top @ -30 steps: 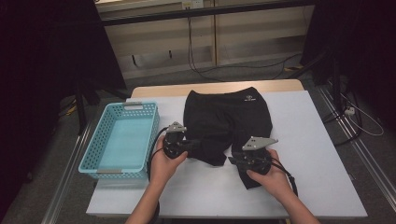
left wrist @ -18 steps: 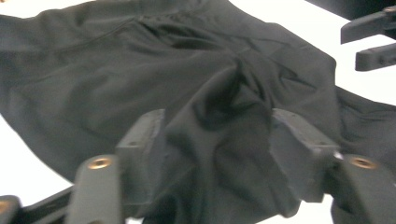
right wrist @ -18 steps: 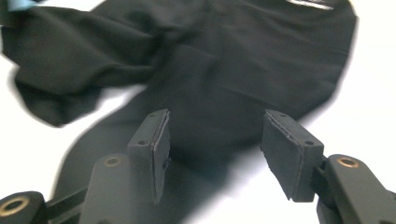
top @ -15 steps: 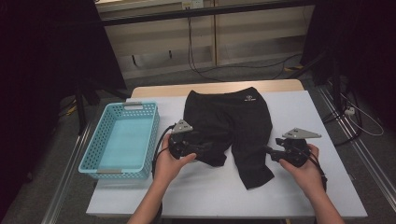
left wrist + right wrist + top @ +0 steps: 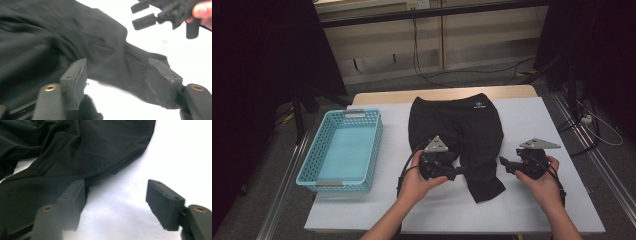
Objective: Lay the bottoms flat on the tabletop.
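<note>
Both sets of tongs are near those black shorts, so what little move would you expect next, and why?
Probably the left tongs close on a fold of the black shorts. Their jaws, just closing slightly from wide, stand apart with cloth lying between them, not yet pinched. The right tongs, just opening, hover over bare white table beside the shorts' edge, holding nothing. The blue basket sits at the left.

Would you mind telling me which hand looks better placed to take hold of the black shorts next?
Probably the left. The left gripper sits right at the black shorts, open jaws facing a leg in its own view, while the right gripper is open over the bare white table beside them.
</note>
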Available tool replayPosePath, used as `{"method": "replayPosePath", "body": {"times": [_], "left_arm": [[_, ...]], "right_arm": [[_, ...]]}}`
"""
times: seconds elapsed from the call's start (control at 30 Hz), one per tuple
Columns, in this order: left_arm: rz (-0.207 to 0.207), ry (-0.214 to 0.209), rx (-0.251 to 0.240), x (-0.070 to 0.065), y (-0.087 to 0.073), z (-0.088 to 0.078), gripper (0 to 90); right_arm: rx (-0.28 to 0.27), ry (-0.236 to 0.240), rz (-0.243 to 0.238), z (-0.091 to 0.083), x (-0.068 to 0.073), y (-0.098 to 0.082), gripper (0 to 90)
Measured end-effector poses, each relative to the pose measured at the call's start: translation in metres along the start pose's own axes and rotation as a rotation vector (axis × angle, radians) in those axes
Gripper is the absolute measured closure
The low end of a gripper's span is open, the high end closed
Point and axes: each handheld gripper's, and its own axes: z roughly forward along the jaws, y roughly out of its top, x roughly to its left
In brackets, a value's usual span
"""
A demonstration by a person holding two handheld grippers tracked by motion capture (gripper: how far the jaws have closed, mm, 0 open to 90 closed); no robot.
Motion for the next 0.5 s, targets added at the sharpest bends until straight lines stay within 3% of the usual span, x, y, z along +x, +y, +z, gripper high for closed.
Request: {"method": "replayPosePath", "body": {"times": [0.07,0.27,0.4,0.43,0.5], "left_arm": [[0.030,-0.007,0.025,-0.005,-0.003,0.010,39.9],[0.063,-0.021,0.069,-0.009,-0.011,0.030,45.5],[0.102,-0.010,0.086,-0.012,-0.012,0.035,49.9],[0.092,-0.017,0.080,-0.013,-0.012,0.036,51.6],[0.129,-0.007,0.099,-0.014,-0.011,0.036,57.7]], "right_arm": [[0.000,-0.002,0.002,-0.001,0.000,-0.001,29.3],[-0.008,-0.014,0.016,-0.003,-0.003,-0.003,25.3],[-0.002,-0.002,0.025,-0.001,-0.003,-0.004,25.0],[-0.001,-0.002,0.026,-0.001,-0.003,-0.004,25.0],[0.002,-0.001,0.026,0.000,-0.003,-0.004,25.0]]}}
